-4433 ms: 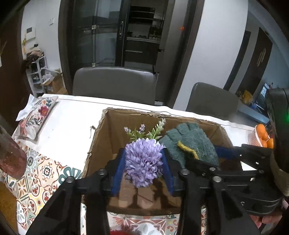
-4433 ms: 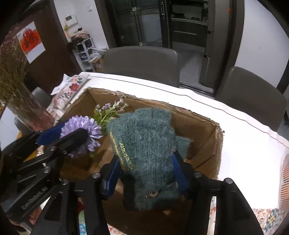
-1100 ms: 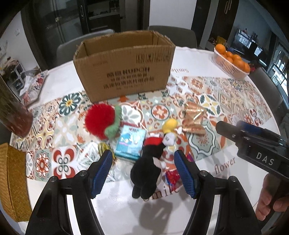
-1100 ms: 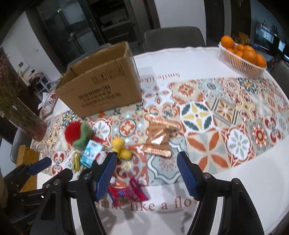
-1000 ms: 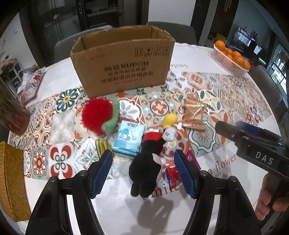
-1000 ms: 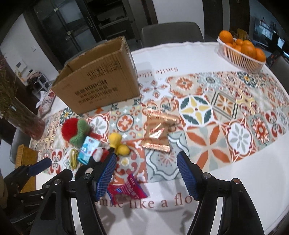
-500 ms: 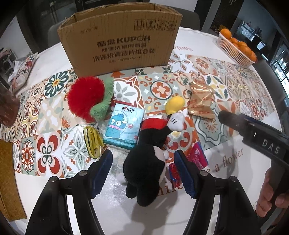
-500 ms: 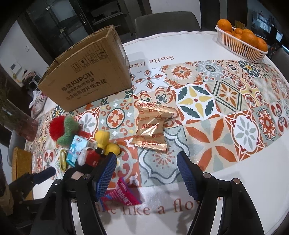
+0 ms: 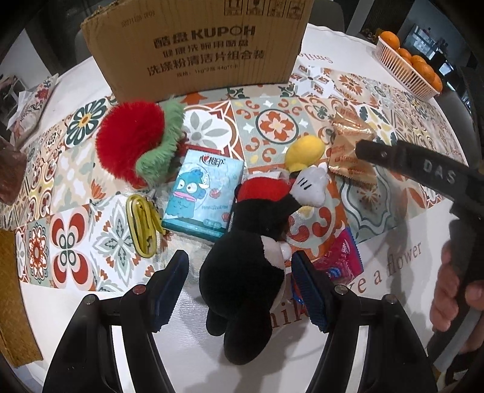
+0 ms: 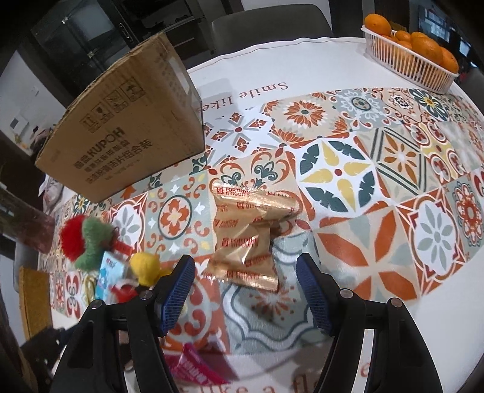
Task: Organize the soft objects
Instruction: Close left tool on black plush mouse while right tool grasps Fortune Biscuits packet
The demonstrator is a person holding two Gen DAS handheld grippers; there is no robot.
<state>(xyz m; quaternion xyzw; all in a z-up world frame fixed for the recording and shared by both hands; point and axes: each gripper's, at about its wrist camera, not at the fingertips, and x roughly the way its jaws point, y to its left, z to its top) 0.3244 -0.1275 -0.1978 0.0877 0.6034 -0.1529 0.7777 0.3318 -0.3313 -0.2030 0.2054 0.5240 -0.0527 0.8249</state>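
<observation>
We are holding both grippers spread: the left gripper [image 9: 240,285] straddling the black plush toy [image 9: 245,266], the right gripper [image 10: 245,290] framing the gold packets [image 10: 245,235]; the cardboard box [image 9: 196,45] is filling the frame's top.

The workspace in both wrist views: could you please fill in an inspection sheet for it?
Surface: round table under a white cloth with patterned tiles.
Job's things: black plush toy with red cap lying between the left gripper jaws; red and green fluffy pompom; brown cardboard box behind.
Clutter: gold foil snack packets, blue tissue pack, pink wrapper, yellow strap.
Grippers: left open around the plush; right gripper open, before the gold packets.
Cables: nothing seen.
Surroundings: white basket of oranges, grey chairs.
</observation>
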